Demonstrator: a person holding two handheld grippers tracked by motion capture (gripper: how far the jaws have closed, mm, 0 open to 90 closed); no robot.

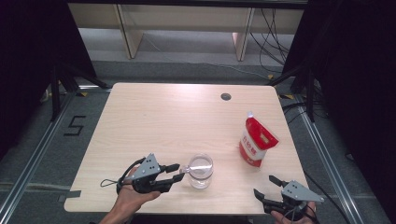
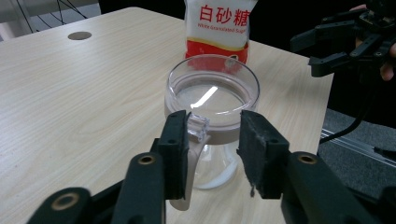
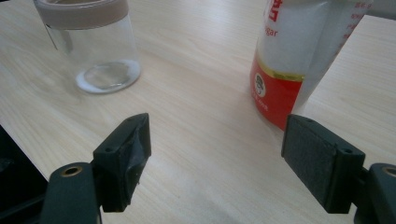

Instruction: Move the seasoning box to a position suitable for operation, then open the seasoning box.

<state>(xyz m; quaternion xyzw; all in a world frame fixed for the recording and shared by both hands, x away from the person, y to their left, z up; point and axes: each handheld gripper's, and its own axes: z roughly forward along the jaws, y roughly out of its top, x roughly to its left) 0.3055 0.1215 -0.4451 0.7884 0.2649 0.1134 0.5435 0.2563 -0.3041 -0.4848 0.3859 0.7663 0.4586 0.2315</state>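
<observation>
Glass jar point(image 2: 212, 100) tab sits between left gripper point(image 2: 212, 156) fingers, still apart; we close squarely first. Right gripper point(image 3: 233, 161) fingers wide apart.

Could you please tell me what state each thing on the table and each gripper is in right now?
Glass jar: upright, lid off, a little white powder at the bottom.
Sugar bag: upright, spout on top; sealed or not, cannot tell.
Left gripper: jaws open, either side of the jar's handle, one pad close against it.
Right gripper: jaws wide open, nothing between them, apart from the bag.
</observation>
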